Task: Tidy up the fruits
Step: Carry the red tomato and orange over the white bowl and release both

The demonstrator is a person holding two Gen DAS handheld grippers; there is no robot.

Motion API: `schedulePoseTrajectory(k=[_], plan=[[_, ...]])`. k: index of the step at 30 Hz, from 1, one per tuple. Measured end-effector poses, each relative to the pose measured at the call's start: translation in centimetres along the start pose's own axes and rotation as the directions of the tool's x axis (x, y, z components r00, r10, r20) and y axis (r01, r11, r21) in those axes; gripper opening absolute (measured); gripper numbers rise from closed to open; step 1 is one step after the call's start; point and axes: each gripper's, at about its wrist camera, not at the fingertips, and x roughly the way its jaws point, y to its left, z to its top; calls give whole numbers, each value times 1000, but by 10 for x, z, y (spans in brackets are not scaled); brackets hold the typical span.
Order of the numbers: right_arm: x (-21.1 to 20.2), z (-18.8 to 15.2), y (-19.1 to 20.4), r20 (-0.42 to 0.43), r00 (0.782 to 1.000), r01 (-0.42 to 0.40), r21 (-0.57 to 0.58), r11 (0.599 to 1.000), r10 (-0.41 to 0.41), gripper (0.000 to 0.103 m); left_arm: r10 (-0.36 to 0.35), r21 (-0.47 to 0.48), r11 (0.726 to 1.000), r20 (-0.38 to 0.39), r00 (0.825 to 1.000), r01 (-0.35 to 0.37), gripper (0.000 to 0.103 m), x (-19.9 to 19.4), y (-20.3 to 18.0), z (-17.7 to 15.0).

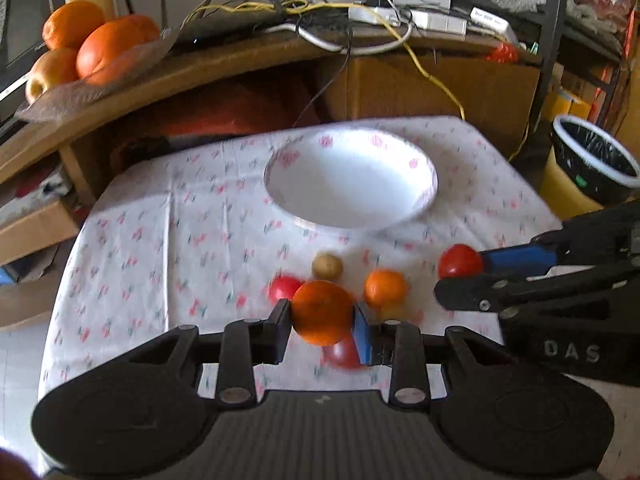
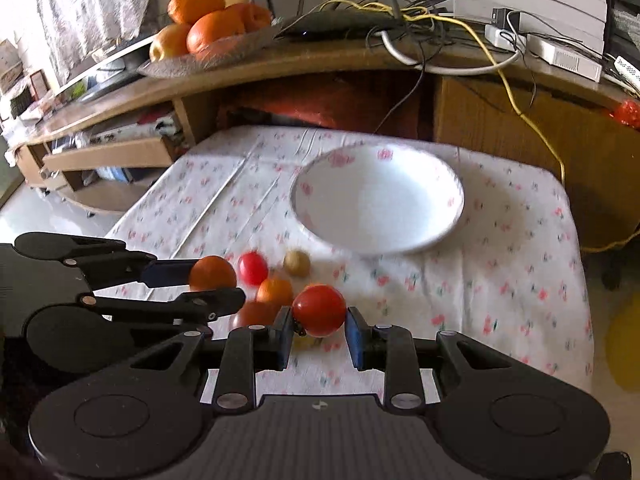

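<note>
Left gripper [image 1: 322, 318] clamps an orange [image 1: 322, 312], right gripper [image 2: 319, 316] a tomato [image 2: 319, 310], both low-centre of frame above the loose fruit; converging on the empty bowl [image 1: 424, 200] risks collision, dropping round fruit.

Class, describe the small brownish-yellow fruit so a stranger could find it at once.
Start at the white bowl on the flowered cloth. Just in front of its near rim lies a cluster of loose fruit. The brownish-yellow fruit is the one nearest the bowl, and the only one neither red nor orange.

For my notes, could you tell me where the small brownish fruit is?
In both views the small brownish fruit lies on the tablecloth, just in front of the white bowl.
</note>
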Motion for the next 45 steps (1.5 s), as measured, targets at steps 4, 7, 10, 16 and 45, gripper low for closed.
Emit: schedulePoseTrajectory(k=[4, 7, 10, 16, 45], plan=[[14, 18, -14, 13, 1000, 19, 12, 1000, -19, 23, -16, -17, 1000, 13, 1000, 17, 40, 15, 4, 23], [28, 29, -27, 12, 999, 30, 29, 999, -30, 23, -22, -21, 1000, 10, 1000, 22, 40, 31, 5, 37], [40, 37, -34, 10, 999, 38, 34, 999, -38, 23, -18, -29, 999, 5, 1000, 18, 40, 47, 7, 45], [61, 42, -43, -5, 999, 54, 18, 998, -54, 23, -9, -17, 1000, -11, 1000, 9, 40, 70, 9, 52], [82, 53, -55, -5, 998, 61, -1, 998, -61, 29, 19, 15, 1000, -4, 1000, -19, 41, 92, 8, 61]])
